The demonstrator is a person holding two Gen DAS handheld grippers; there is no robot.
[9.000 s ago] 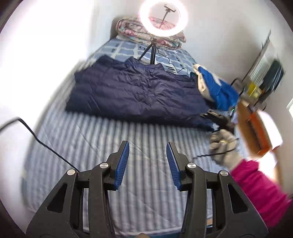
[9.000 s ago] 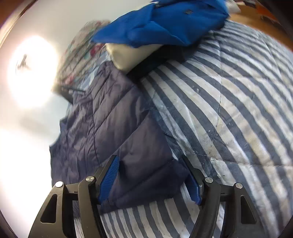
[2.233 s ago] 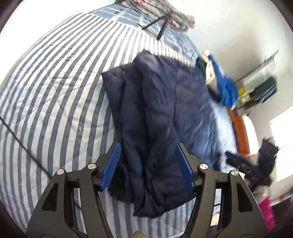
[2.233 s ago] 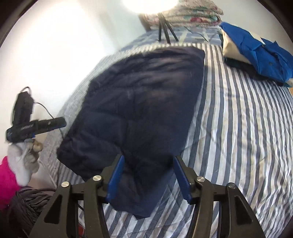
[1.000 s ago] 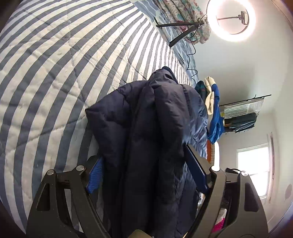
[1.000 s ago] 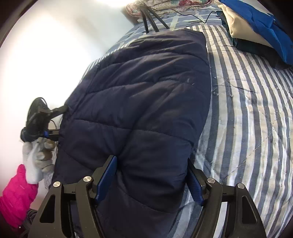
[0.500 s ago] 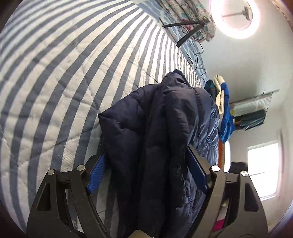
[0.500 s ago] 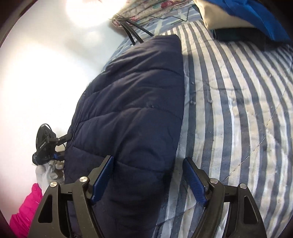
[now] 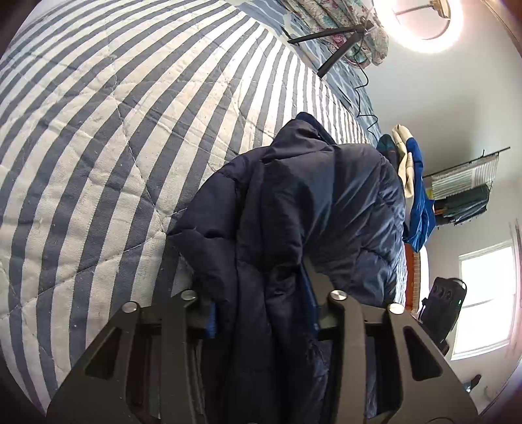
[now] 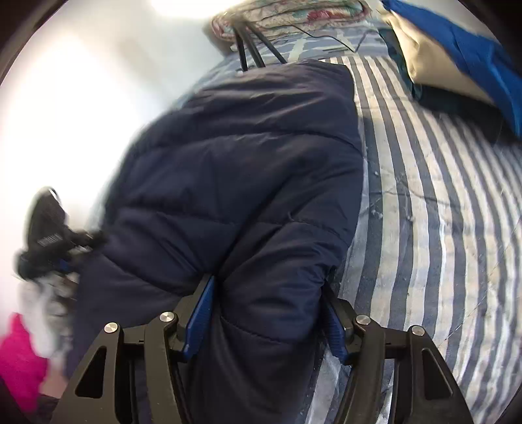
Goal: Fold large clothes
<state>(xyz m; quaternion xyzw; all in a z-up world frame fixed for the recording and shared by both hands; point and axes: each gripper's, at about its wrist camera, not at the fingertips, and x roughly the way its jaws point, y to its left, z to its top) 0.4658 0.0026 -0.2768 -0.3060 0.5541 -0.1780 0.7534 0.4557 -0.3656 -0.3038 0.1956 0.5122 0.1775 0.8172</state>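
A navy quilted puffer jacket (image 9: 313, 208) lies folded lengthwise on a blue-and-white striped quilt (image 9: 98, 137). My left gripper (image 9: 261, 313) is shut on a thick bunch of the jacket's near end, with fabric draped over the fingers. My right gripper (image 10: 267, 313) is shut on the jacket's (image 10: 241, 169) other near corner, with padding bulging between its blue pads (image 10: 199, 313). The left gripper also shows blurred at the left of the right wrist view (image 10: 49, 241).
A ring light on a black tripod (image 9: 339, 45) stands at the far end of the bed by floral bedding (image 9: 329, 16). A blue and cream pile of clothes (image 10: 456, 55) lies at the far right. A cable (image 9: 365, 98) runs across the quilt.
Both grippers have closed from wide open onto the jacket's near end. The fabric now bunches up between the fingers.
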